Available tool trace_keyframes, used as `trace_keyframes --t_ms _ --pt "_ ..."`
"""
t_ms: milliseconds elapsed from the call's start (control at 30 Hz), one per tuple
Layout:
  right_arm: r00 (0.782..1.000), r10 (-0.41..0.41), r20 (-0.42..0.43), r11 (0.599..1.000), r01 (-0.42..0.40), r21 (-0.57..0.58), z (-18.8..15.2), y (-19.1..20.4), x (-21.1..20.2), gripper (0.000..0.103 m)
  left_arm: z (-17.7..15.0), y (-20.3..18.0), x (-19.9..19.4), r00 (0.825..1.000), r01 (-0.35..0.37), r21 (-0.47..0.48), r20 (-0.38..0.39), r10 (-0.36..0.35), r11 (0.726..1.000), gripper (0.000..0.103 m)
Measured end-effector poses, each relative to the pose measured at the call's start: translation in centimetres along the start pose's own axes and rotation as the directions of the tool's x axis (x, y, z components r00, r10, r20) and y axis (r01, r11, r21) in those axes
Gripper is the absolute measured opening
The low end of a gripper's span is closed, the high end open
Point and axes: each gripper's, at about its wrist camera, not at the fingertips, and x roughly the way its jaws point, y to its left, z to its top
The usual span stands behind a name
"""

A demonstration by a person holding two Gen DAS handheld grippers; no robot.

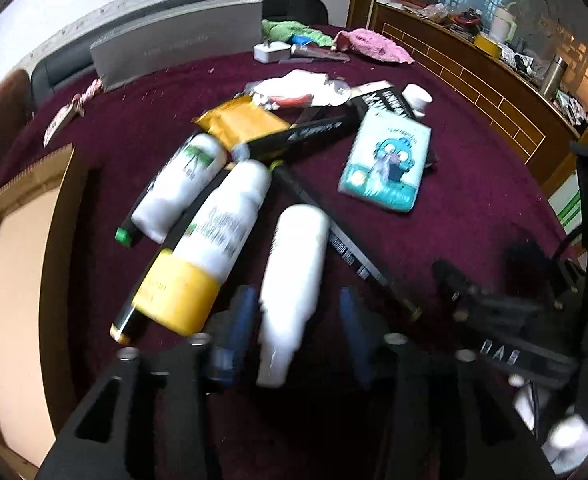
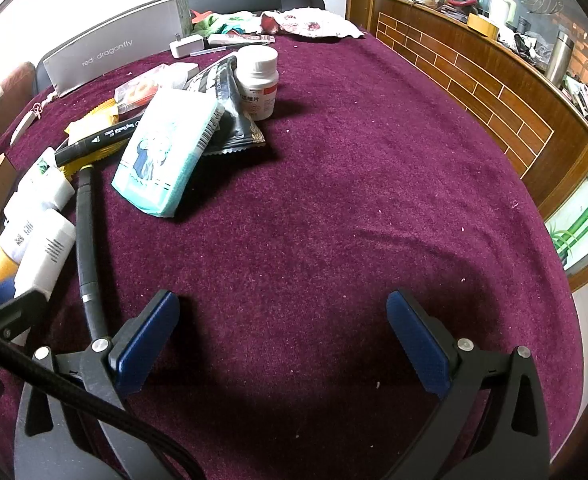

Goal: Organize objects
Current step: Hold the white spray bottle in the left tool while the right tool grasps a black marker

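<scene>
While most items remain heaped beside the cardboard box [image 1: 22, 280], unsorted: left gripper [image 1: 294, 316] fingers loosely straddle white bottle [image 1: 294, 272]; right gripper [image 2: 282, 336] fingers open, empty.

- Left gripper [image 1: 294, 320]: angled steeply down, black frame, blue pads [image 1: 236, 328]. Jaws stand partly apart; view blurred. The pads do not appear to press on what lies between them, though the blur leaves this uncertain.
- Right gripper [image 2: 282, 336]: angled steeply down, jaws spread wide, nothing between the blue pads [image 2: 418, 344]. Sharp view.
- In the right wrist view, the left gripper shows at the near left edge, just beside the right one.
</scene>
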Motion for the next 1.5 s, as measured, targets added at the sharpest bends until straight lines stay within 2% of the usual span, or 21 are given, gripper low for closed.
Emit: trace_keyframes --t_ms 100,200,233,267,300,333,400,567,667,767,833,933,967,1100,1167,1333,1467,1500 --pt "1.0 0.0 0.0 1.0 0.0 0.0 0.0 0.0 0.0 0.103 0.4 -0.9 0.9 1.0 -0.023 0.028 -0.004 0.023 0.999 0.053" --pt "1.0 -0.008 0.0 1.0 0.008 0.017 0.1 -0.4 0.0 0.103 0.7 -0.1 2.5 1.0 -0.025 -0.001 -0.016 0.025 1.0 0.053" --pt "1.0 -0.011 0.0 1.0 0.011 0.02 0.1 -0.6 0.0 0.103 0.7 0.1 2.6 1.0 -0.025 0.002 0.004 0.025 1.0 0.053" --pt "1.0 -0.013 0.0 1.0 0.013 0.017 0.2 -0.5 0.0 0.103 0.5 0.2 2.6 0.999 -0.028 0.008 0.019 0.028 1.0 0.048" --pt "1.0 -0.016 0.0 1.0 0.016 0.014 0.2 -0.5 0.0 0.103 0.3 0.2 2.4 0.998 -0.048 0.007 0.032 0.047 0.999 0.031" --pt "1.0 -0.015 0.0 1.0 0.015 0.015 0.3 -0.5 0.0 0.103 0.2 0.3 2.2 0.998 -0.054 0.006 0.041 0.054 0.999 0.024" --pt "1.0 -0.016 0.001 1.0 0.016 0.015 0.3 -0.5 0.0 0.103 -0.2 1.1 1.7 0.999 0.018 -0.041 0.046 -0.016 0.999 0.024" --pt "1.0 -0.017 0.001 1.0 0.017 0.014 0.3 -0.5 -0.1 0.103 -2.2 3.2 -1.2 0.99 0.108 -0.143 0.104 -0.093 0.984 0.025" --pt "1.0 -0.012 -0.01 1.0 0.012 0.001 0.4 -0.4 0.0 0.103 -3.4 4.1 -3.6 0.982 0.141 -0.168 0.147 -0.117 0.976 0.025" --pt "0.998 0.041 -0.052 0.998 -0.043 -0.034 1.1 -0.4 -0.5 0.091 -4.6 5.9 -5.8 0.974 0.167 -0.191 0.183 -0.132 0.967 0.025" --pt "0.99 0.133 -0.054 0.991 -0.134 -0.026 1.8 -0.5 -1.8 0.091 -5.3 6.6 -6.7 0.971 0.169 -0.196 0.199 -0.13 0.966 0.025" --pt "0.973 0.225 -0.054 0.97 -0.229 -0.079 2.9 0.7 -3.2 0.091 -6.5 7.4 -8.0 0.968 0.17 -0.214 0.219 -0.122 0.962 0.025" --pt "0.969 0.239 -0.057 0.965 -0.244 -0.094 3.1 1.3 -3.3 0.088 -6.9 7.7 -8.4 0.966 0.175 -0.216 0.224 -0.126 0.961 0.025" --pt "0.946 0.3 -0.126 0.939 -0.316 -0.137 3.9 4.4 -2.2 0.056 -8.1 8.6 -9.1 0.962 0.19 -0.236 0.24 -0.132 0.953 0.025" --pt "0.942 0.295 -0.159 0.934 -0.32 -0.162 4.1 6.2 -1.5 0.051 -8.9 9.0 -9.8 0.961 0.186 -0.238 0.248 -0.125 0.953 0.025" --pt "0.959 0.23 -0.167 0.93 -0.267 -0.252 4.3 10.3 -0.3 0.049 -10.0 9.6 -10.8 0.96 0.169 -0.233 0.26 -0.106 0.958 0.025" --pt "0.973 0.163 -0.161 0.938 -0.204 -0.281 4.9 11.9 0.8 0.033 -10.7 9.8 -11.2 0.96 0.164 -0.242 0.262 -0.098 0.956 0.025" --pt "0.981 0.141 -0.136 0.938 -0.176 -0.298 4.9 12.1 0.7 0.028 -10.7 9.8 -11.3 0.96 0.161 -0.243 0.262 -0.095 0.956 0.025"
